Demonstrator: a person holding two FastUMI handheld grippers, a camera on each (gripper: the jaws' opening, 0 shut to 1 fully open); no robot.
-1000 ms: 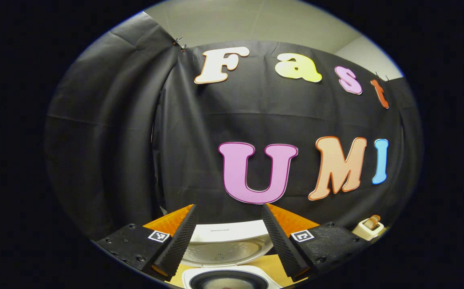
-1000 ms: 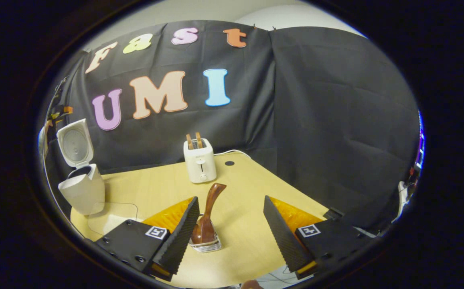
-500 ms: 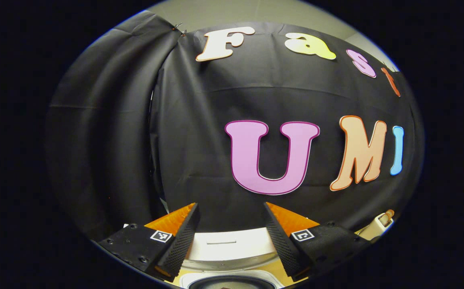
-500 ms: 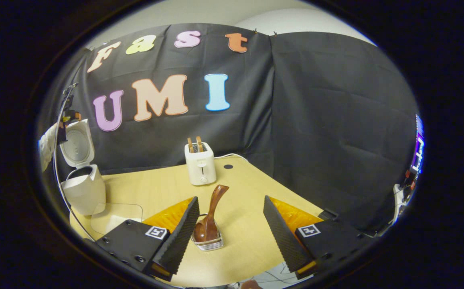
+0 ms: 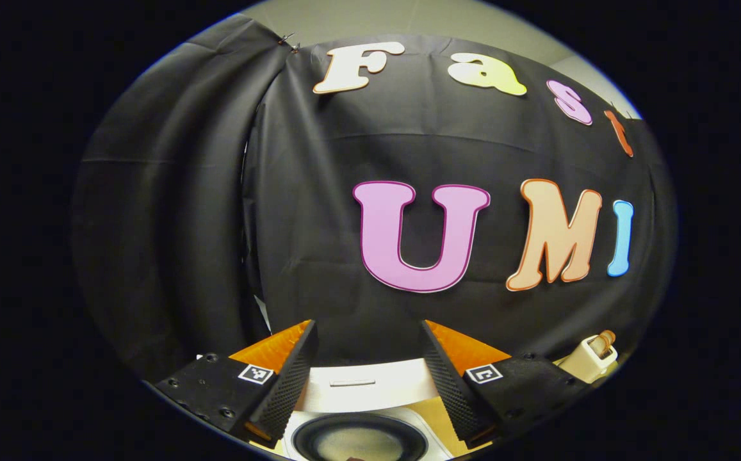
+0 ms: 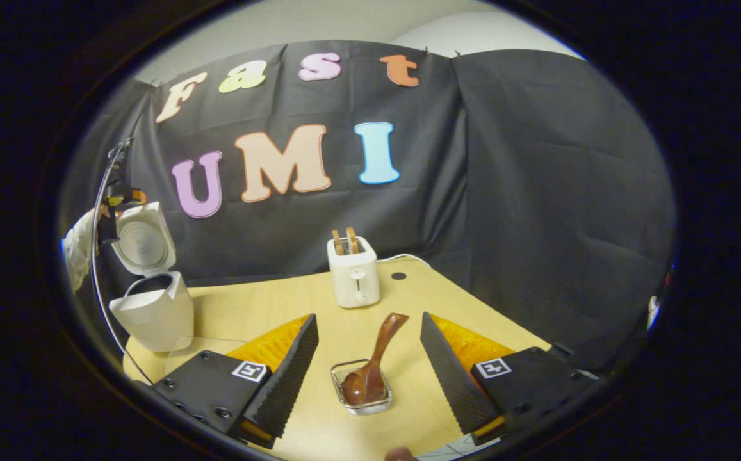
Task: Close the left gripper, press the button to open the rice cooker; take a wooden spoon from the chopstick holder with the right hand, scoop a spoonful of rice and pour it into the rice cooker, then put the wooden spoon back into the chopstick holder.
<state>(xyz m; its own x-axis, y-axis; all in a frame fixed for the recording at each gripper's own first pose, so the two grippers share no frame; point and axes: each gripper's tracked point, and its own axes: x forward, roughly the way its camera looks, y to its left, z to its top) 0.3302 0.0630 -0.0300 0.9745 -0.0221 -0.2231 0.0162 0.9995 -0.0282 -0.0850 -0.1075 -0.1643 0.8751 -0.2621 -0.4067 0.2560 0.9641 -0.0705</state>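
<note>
The rice cooker [image 6: 151,307] stood at the far left of the table [image 6: 268,307] with its lid [image 6: 143,240] tipped up and back, so the pot was ready to take rice. In the left gripper view, the left gripper [image 5: 366,374] hung above that open pot [image 5: 360,438], its fingers spread wide and holding nothing. It looked like its job with the button was done.

In the right gripper view, the right gripper [image 6: 368,358] was also wide open and empty. It pointed at the wooden spoon [image 6: 373,365], which leaned up out of a small clear holder [image 6: 362,392] near the front of the table. The handle [image 6: 388,333] tilted up and to the right, just between the two fingers but not touching them. That made it easy to grab.

A white toaster [image 6: 353,278] sat farther back, well apart from the spoon. I think the next job was to pinch the handle and lift the spoon out.
</note>
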